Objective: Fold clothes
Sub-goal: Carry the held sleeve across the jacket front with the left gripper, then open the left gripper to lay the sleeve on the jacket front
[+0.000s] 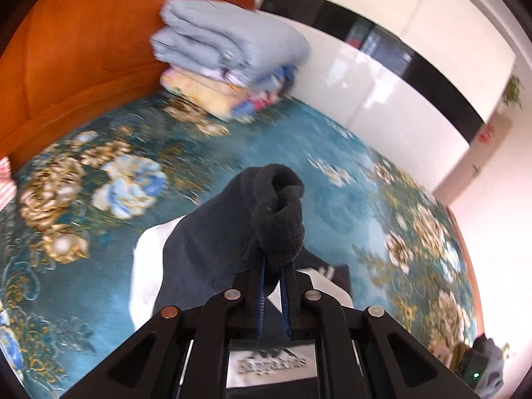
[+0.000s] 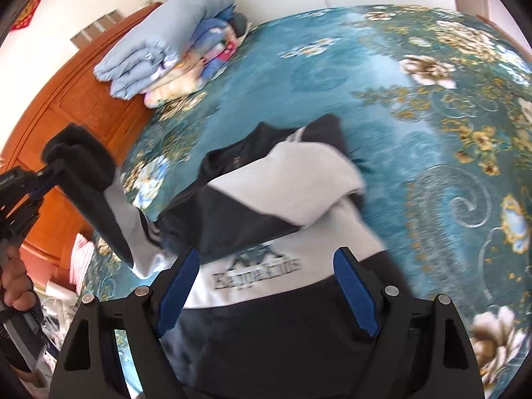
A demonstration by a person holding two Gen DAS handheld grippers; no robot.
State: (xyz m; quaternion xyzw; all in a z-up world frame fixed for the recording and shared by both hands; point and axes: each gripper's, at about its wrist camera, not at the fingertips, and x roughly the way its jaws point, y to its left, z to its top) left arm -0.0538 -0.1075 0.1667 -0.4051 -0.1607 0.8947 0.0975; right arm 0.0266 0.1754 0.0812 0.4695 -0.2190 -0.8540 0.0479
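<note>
A dark navy and white sweatshirt [image 2: 266, 199] with a printed chest logo lies on the teal floral bedspread [image 2: 415, 106]. One sleeve is folded across its chest. My left gripper [image 1: 273, 266] is shut on the dark cuff of the other sleeve [image 1: 216, 232] and holds it lifted off the bed. In the right wrist view that gripper [image 2: 50, 173] is at the far left with the sleeve [image 2: 89, 186] hanging from it. My right gripper [image 2: 266, 286] hovers open over the logo band, nothing between its blue pads.
A stack of folded light-blue and floral bedding [image 1: 229, 56] rests against the orange wooden headboard [image 1: 73, 60]. A striped red-and-white cloth [image 2: 81, 259] lies off the bed's edge. A white wall with a dark band [image 1: 415, 66] runs behind. A person's hand [image 2: 15, 286] holds the left gripper.
</note>
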